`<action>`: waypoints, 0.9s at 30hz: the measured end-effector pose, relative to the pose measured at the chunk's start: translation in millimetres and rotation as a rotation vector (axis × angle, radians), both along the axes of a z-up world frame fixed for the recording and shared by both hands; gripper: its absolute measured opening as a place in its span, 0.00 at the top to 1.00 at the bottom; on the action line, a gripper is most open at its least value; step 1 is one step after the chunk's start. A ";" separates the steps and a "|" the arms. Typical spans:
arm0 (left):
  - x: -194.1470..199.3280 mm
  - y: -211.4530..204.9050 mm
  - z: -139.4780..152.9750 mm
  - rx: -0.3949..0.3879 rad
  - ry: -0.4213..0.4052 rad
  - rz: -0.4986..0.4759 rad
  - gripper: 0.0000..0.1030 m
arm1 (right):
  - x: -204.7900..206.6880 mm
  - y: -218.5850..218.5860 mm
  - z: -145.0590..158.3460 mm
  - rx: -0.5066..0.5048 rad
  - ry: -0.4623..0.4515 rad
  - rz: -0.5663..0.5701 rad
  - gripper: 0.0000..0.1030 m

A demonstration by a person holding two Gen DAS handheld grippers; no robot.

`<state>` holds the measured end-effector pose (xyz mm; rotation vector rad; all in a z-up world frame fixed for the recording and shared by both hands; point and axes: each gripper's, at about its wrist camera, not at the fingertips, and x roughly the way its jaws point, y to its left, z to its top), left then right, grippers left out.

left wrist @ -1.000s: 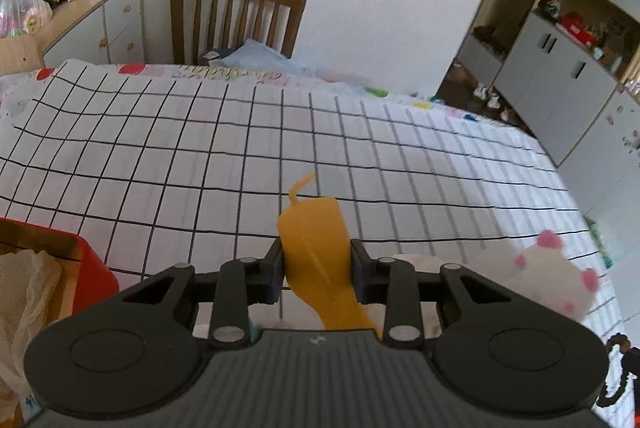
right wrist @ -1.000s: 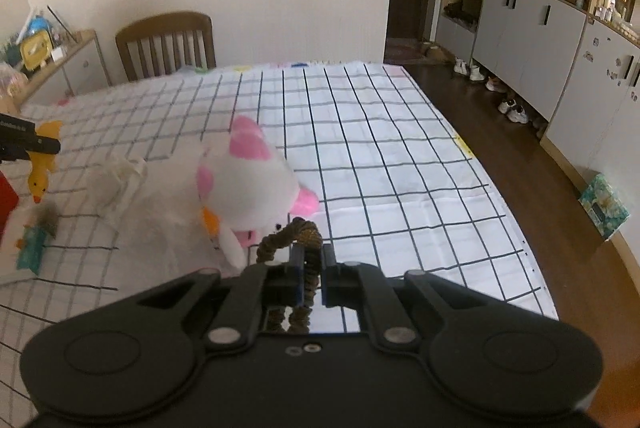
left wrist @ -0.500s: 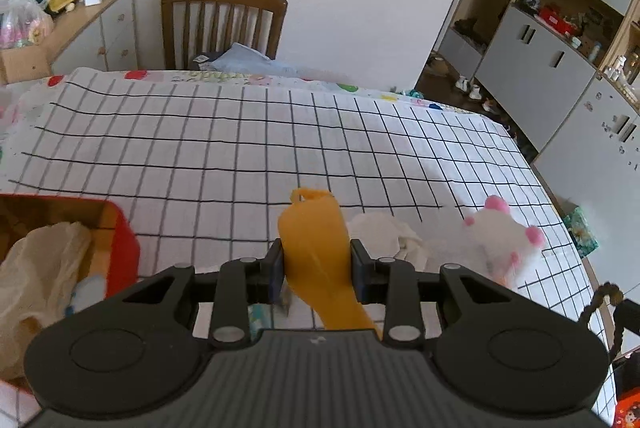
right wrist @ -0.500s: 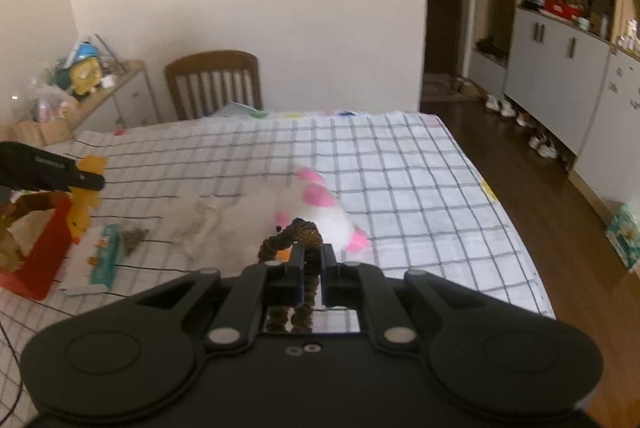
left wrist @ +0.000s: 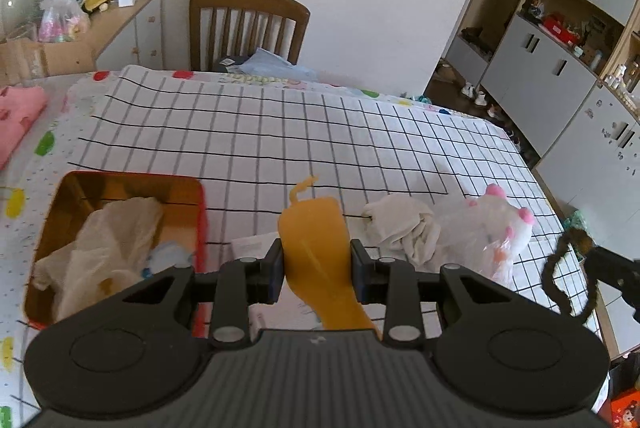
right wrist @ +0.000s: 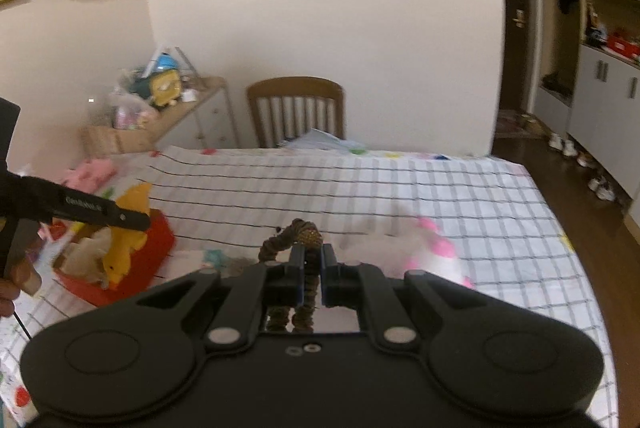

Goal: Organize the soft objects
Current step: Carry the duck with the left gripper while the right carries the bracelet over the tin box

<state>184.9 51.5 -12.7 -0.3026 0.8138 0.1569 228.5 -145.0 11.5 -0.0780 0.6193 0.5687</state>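
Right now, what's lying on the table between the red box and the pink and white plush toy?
In the left wrist view, a crumpled white cloth lies between the red box and the plush toy.

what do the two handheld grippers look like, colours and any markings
Both are matte black plastic. The left gripper has a ribbed top, two round discs at its shoulders, silver pivot pins and blue-edged pads. The right gripper has a smooth top, the same discs and pins, and two small screws. Seen side-on from the right wrist camera, the left one carries small white lettering, too blurred to read.
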 end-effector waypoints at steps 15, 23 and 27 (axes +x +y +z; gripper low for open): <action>-50.8 82.9 15.0 0.038 -0.003 0.049 0.69 | -12.3 114.3 7.7 0.019 0.000 0.153 0.94; -58.5 137.7 6.3 0.069 0.032 0.064 0.69 | -19.4 170.3 0.7 -0.004 0.013 0.192 0.94; -56.1 161.9 -1.5 0.088 0.056 0.056 0.69 | -21.0 197.0 -7.9 -0.017 0.034 0.200 0.94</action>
